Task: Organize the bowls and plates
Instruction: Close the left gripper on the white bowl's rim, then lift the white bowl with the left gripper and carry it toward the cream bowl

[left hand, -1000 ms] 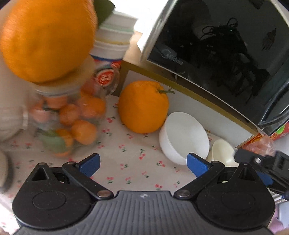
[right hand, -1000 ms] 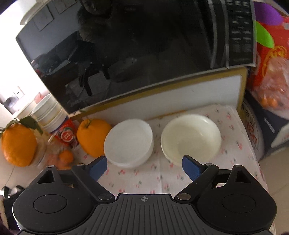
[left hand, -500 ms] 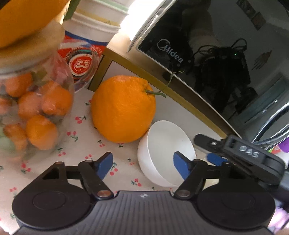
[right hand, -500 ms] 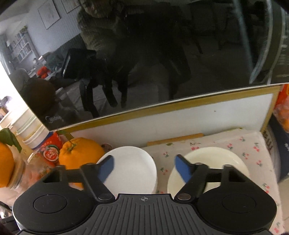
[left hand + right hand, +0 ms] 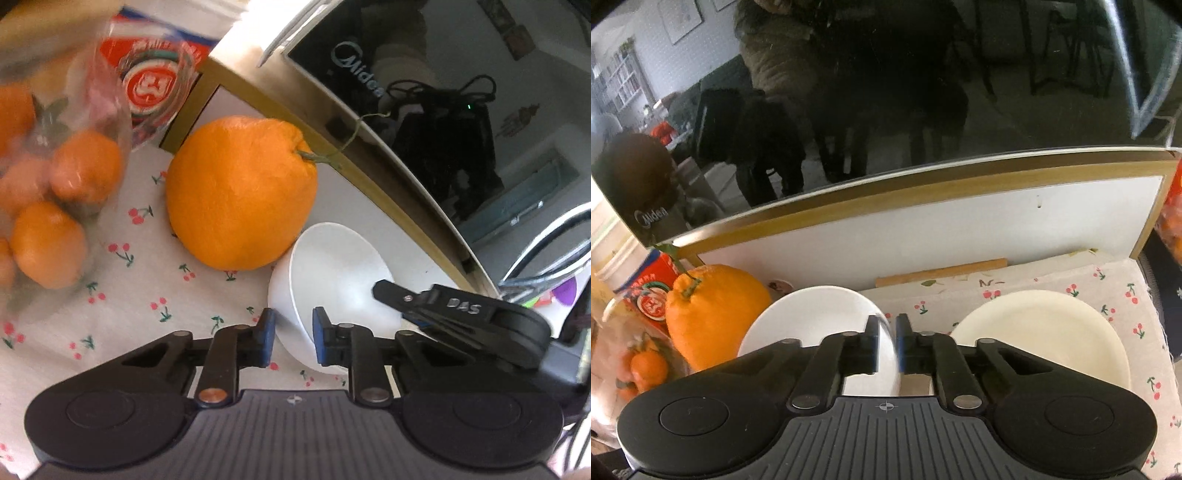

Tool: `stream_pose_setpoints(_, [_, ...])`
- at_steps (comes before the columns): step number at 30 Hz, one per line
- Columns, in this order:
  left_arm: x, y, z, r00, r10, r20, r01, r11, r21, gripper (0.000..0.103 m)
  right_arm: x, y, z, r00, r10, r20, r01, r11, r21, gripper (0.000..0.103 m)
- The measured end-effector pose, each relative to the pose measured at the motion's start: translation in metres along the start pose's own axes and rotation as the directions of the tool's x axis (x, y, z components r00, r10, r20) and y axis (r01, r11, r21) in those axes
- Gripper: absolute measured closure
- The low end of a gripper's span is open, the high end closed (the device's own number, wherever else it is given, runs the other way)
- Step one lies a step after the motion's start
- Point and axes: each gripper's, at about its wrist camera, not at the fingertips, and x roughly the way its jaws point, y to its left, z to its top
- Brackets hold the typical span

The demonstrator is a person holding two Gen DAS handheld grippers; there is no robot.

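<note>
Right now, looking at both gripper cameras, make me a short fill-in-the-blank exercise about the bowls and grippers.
1. Both the left gripper and the right gripper are pinching the rim of the same ____ bowl.
2. Touching that bowl's far side is a large ____.
3. The cream bowl is gripped by ____ gripper.
4. The cloth under the bowls is printed with small red ____.

Missing words: white; orange; neither; cherries

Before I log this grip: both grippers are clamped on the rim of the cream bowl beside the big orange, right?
Not quite. Both the left gripper and right gripper pinch the white bowl beside the big orange; the right wrist view shows the cream bowl untouched.
</note>
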Motion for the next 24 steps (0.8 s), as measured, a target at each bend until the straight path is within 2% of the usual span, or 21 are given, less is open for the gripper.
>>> stream_pose_setpoints(4, [-0.017,-0.013,0.0,0.999,0.036,0.004,-0.036,0.996,0.087,0.087,-0.021,0.001,-0.007,1.0,0.016,0.016,-0.017,1.0,0.006,0.095])
stream_pose_setpoints(9, [-0.04,-0.023,-0.008,0.996,0.09,-0.024,-0.084,0.978,0.19,0.087,-0.051,0.004,-0.02,1.0,0.015,-0.019,-0.014,0.997,0.07,0.095])
stream_pose_setpoints(14, [-0.063,-0.017,-0.018,0.99,0.129,-0.06,-0.112,0.966,0.234,0.088,-0.076,0.016,-0.042,0.999,0.015,-0.049,-0.01,0.995,0.097,0.095])
stream_pose_setpoints(18, [-0.075,-0.02,-0.024,0.981,0.174,-0.082,-0.143,0.945,0.295,0.088,-0.087,0.02,-0.066,0.996,0.012,-0.088,0.001,0.989,0.149,0.095])
stream_pose_setpoints(24, [-0.09,-0.024,-0.037,0.974,0.207,-0.096,-0.16,0.919,0.36,0.088,-0.106,0.025,-0.084,0.994,0.016,-0.104,0.005,0.98,0.198,0.095])
